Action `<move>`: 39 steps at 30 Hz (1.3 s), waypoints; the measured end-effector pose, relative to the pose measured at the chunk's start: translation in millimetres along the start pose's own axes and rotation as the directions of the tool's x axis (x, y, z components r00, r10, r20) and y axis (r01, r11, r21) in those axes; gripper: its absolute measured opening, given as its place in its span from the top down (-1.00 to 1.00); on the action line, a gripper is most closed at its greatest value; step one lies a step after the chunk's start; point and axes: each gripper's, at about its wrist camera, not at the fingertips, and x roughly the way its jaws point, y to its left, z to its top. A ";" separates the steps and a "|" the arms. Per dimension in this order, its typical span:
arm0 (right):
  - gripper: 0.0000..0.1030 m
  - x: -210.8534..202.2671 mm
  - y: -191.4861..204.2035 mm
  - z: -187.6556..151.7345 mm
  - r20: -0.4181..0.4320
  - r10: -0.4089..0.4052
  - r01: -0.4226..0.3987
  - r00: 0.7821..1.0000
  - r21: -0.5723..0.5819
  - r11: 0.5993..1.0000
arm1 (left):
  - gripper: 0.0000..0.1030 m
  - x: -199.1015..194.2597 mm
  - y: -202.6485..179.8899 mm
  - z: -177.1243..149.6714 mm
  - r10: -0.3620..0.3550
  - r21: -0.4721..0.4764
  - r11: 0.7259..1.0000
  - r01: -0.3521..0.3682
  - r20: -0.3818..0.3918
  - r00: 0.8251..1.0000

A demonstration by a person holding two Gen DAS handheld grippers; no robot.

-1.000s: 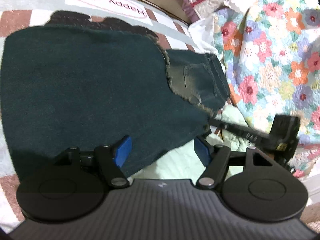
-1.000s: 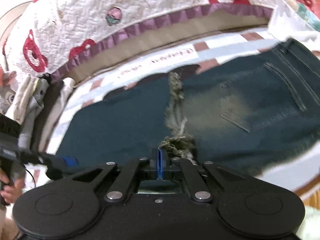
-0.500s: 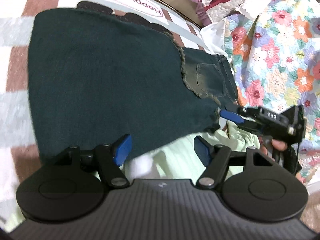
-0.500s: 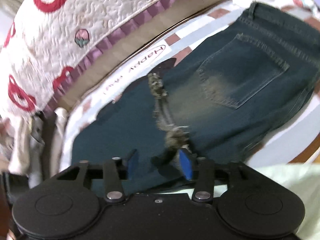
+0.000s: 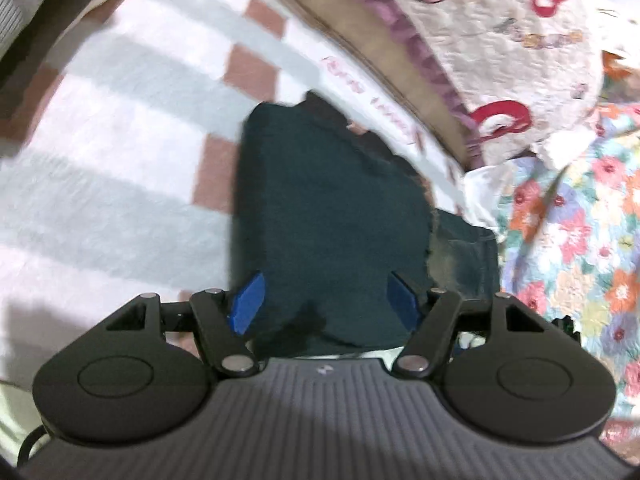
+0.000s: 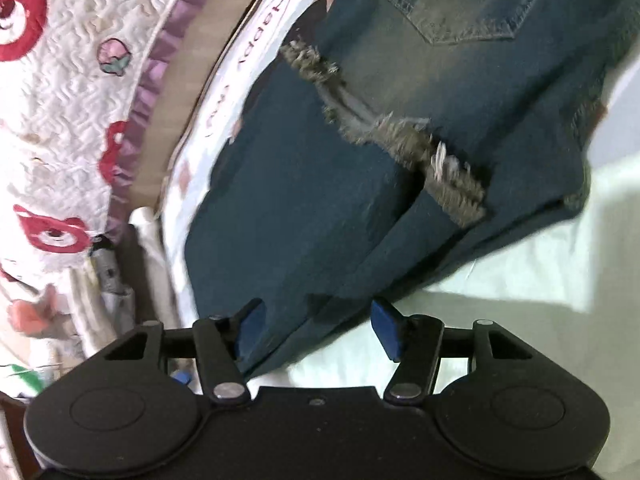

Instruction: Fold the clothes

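Dark blue jeans (image 5: 332,216) lie folded on a checked bed cover, the legs doubled over the seat. Their frayed hem (image 6: 436,160) crosses the faded back-pocket area (image 6: 456,4) in the right wrist view. My left gripper (image 5: 326,300) hovers open over the near edge of the folded legs, blue pads apart, gripping nothing. My right gripper (image 6: 316,330) has its jaws opening; the near edge of the jeans (image 6: 288,240) lies below and between the pads, which do not press on it.
The checked pink, grey and white cover (image 5: 120,152) spreads left of the jeans. A pale green cloth (image 6: 500,300) lies beside them. A quilt with red bears (image 6: 60,92) borders the far side, and a floral quilt (image 5: 580,240) lies to the right.
My right gripper went from shut on the frayed hem to open, letting it drop onto the jeans, and rolled. My left gripper swung across the jeans, staying open; the other gripper left its view.
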 end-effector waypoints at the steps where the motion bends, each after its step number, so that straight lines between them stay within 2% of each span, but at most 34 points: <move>1: -0.26 1.6 -1.6 1.1 0.005 -0.013 0.013 1.000 0.006 1.000 | -0.32 5.7 0.3 -1.9 0.004 0.005 1.000 -0.004 -0.018 1.000; 4: -0.30 4.4 -12.9 2.5 0.015 -0.025 0.024 1.000 0.064 0.998 | -0.42 24.3 2.4 -6.8 -0.005 -0.011 1.000 0.004 -0.047 0.999; 6: -0.31 5.2 -25.1 -0.5 0.021 0.020 -0.023 1.000 0.133 0.991 | -0.55 34.3 9.7 -8.8 0.045 -0.039 0.998 -0.046 -0.035 0.998; 8: -0.31 6.0 -33.6 -2.7 0.036 0.067 -0.073 0.997 0.178 0.981 | -0.52 44.8 21.8 -13.8 0.064 -0.097 0.993 -0.068 -0.048 0.997; 9: -0.32 6.4 -34.8 -2.3 0.043 0.087 -0.093 0.995 0.184 0.979 | -0.44 45.1 25.8 -16.5 0.047 -0.114 0.992 -0.050 -0.030 0.998; 10: -0.35 6.7 -35.4 -1.5 0.051 0.109 -0.116 0.993 0.185 0.976 | 0.07 43.6 26.4 -18.2 0.026 -0.117 0.993 -0.027 -0.011 1.000; 11: -0.35 7.3 -35.2 -0.7 0.065 0.144 -0.153 0.988 0.190 0.970 | 0.24 42.1 23.7 -18.7 0.019 -0.109 0.994 -0.019 -0.002 1.000; 13: -0.40 11.3 -31.8 3.7 0.074 0.195 -0.206 0.978 0.185 0.961 | 0.43 36.6 14.6 -18.5 0.012 -0.076 0.997 -0.010 0.029 1.000; 15: -0.37 14.6 -24.5 7.3 0.078 0.186 -0.195 0.979 0.126 0.973 | 0.55 31.0 5.5 -18.4 0.004 -0.043 0.999 -0.001 0.059 0.998; 16: -0.27 14.1 -19.3 7.3 0.094 0.182 -0.189 0.979 0.082 0.978 | 0.59 29.8 3.6 -18.4 0.002 -0.039 0.999 0.000 0.067 0.998; 17: 0.31 13.5 -14.0 7.3 0.111 0.178 -0.183 0.978 0.038 0.982 | 0.60 29.8 3.8 -18.5 0.003 -0.045 0.999 0.000 0.069 0.998; 18: 0.68 13.0 -8.7 7.3 0.127 0.175 -0.176 0.976 -0.006 0.984 | 0.61 29.8 4.1 -18.6 0.004 -0.052 0.999 0.000 0.070 0.998; 20: 0.70 -1.6 -5.7 6.6 0.163 0.246 -0.235 0.956 -0.081 0.969 | 0.60 29.7 4.5 -18.9 0.006 -0.064 0.998 -0.001 0.074 0.997; 22: 0.72 -19.5 -4.4 5.7 0.194 0.334 -0.307 0.922 -0.155 0.939 | 0.60 29.7 5.0 -19.1 0.007 -0.077 0.997 -0.001 0.077 0.997; 23: 0.73 -21.9 -3.9 4.4 0.189 0.315 -0.279 0.930 -0.196 0.940 | 0.61 29.7 5.2 -19.2 0.008 -0.084 0.996 -0.002 0.079 0.997; 25: 0.73 -7.7 -7.0 -3.4 0.153 0.178 -0.138 0.972 -0.241 0.961 | 0.61 29.7 5.7 -19.4 0.010 -0.097 0.995 -0.002 0.082 0.997; 26: 0.73 0.7 -9.0 -7.8 0.136 0.104 -0.066 0.985 -0.260 0.963 | 0.59 29.7 5.9 -19.5 0.011 -0.103 0.995 -0.002 0.084 0.996; 27: 0.73 6.7 -12.3 -10.7 0.126 0.070 -0.035 0.990 -0.259 0.965 | 0.56 29.7 6.2 -19.6 0.012 -0.110 0.994 -0.003 0.085 0.996; 31: 0.72 11.8 -17.4 -6.4 0.105 0.047 -0.020 0.993 -0.248 0.969 | 0.42 32.6 29.3 -18.2 -0.044 -0.234 0.970 0.063 0.085 0.995; 33: 0.54 7.9 -16.9 -2.1 0.088 0.003 0.020 0.996 -0.265 0.964 | 0.26 33.8 32.5 -19.6 -0.034 -0.202 0.978 0.054 0.102 0.994; 35: 0.28 -23.8 -22.1 10.3 0.156 -0.015 0.058 0.988 -0.271 0.961 | 0.13 36.6 32.4 -21.2 -0.008 -0.152 0.988 0.026 0.114 0.993; 36: 0.12 -42.0 -25.3 17.4 0.200 -0.019 0.074 0.980 -0.271 0.960 | 0.13 38.4 32.1 -20.4 -0.008 -0.136 0.990 0.024 0.115 0.993; 37: 0.04 -60.2 -28.5 24.5 0.244 -0.023 0.091 0.970 -0.271 0.958 | 0.06 41.3 30.6 -18.4 -0.024 -0.131 0.991 0.039 0.114 0.993; 39: -0.21 -96.5 -34.9 38.6 0.329 -0.030 0.124 0.944 -0.267 0.956 | -0.25 51.8 23.8 -12.7 -0.058 -0.129 0.989 0.073 0.114 0.992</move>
